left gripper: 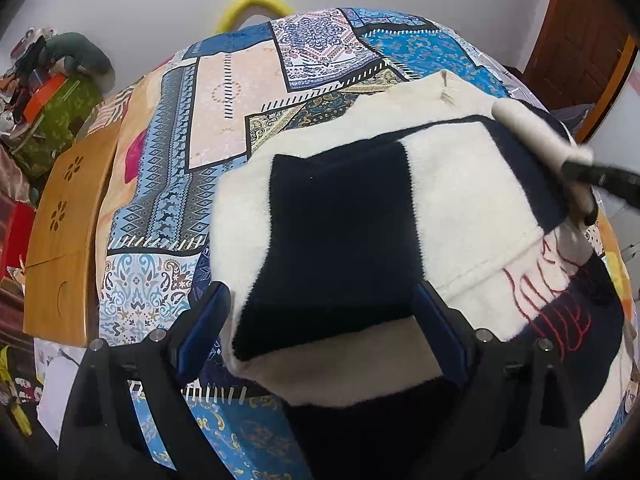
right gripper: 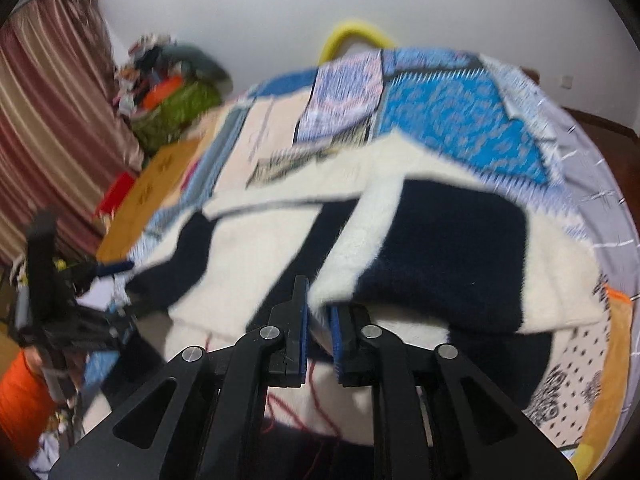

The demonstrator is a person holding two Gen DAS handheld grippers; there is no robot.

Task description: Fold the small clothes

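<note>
A cream and navy sweater [left gripper: 460,184] with red stitched lettering lies spread on a patterned blue patchwork bedspread [left gripper: 224,92]. My left gripper [left gripper: 320,320] is open low over it, its blue-padded fingers [left gripper: 204,328] standing either side of a folded-in navy and cream sleeve without pressing on it. In the right wrist view, my right gripper [right gripper: 320,316] is nearly closed, with the edge of the other cream and navy sleeve [right gripper: 440,248] pinched between its pads. The picture there is blurred. From the left wrist view the right gripper [left gripper: 580,184] shows at the right edge with cream cloth at its tip.
A low wooden table [left gripper: 60,240] stands left of the bed, with a cluttered green-covered pile [left gripper: 60,108] behind it. A yellow ring [left gripper: 252,4] peeks over the bed's far edge. A brown door [left gripper: 580,40] is at the right, a striped curtain [right gripper: 48,140] at the left.
</note>
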